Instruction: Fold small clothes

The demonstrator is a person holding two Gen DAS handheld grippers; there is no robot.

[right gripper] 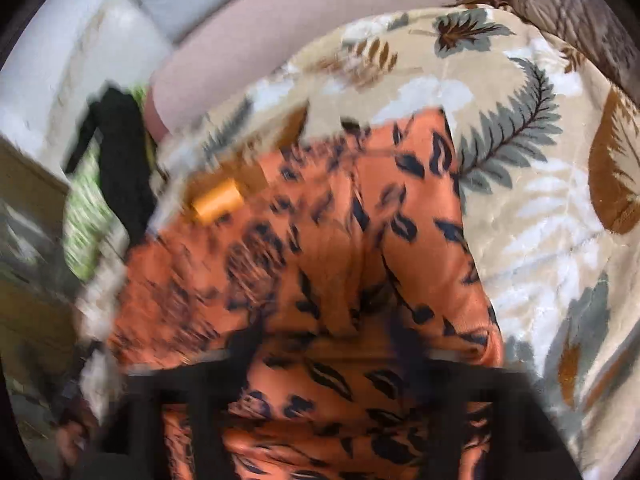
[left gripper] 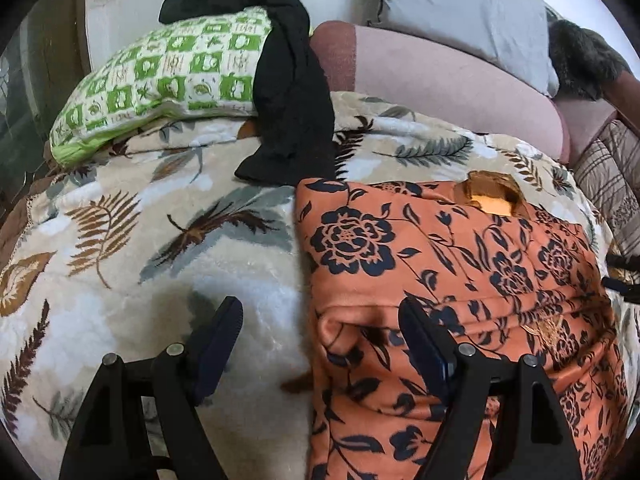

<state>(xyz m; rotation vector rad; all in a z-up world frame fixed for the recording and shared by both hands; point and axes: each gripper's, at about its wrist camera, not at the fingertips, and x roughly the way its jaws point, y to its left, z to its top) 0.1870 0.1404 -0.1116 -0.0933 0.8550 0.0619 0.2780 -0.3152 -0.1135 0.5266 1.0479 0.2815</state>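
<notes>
The orange black-flowered garment (left gripper: 460, 280) lies lengthwise ahead of the wide-open left gripper (left gripper: 320, 320) (neckline farthest away), on a cream leaf-printed fleece blanket (left gripper: 160, 240); the right gripper (right gripper: 320, 340) stands open above it.

**What I can count from here**

I see one orange flowery cloth (left gripper: 460, 280) and one black cloth (left gripper: 292, 92). There is one big leafy blanket (left gripper: 160, 240) under them. I count three pillows: one green and white pillow (left gripper: 160, 76), one pink pillow (left gripper: 448, 92) and one grey pillow (left gripper: 464, 12). One dark fuzzy thing (left gripper: 580, 60) sits at the far side. I have two grippers, the left gripper (left gripper: 320, 320) and the right gripper (right gripper: 324, 344)
</notes>
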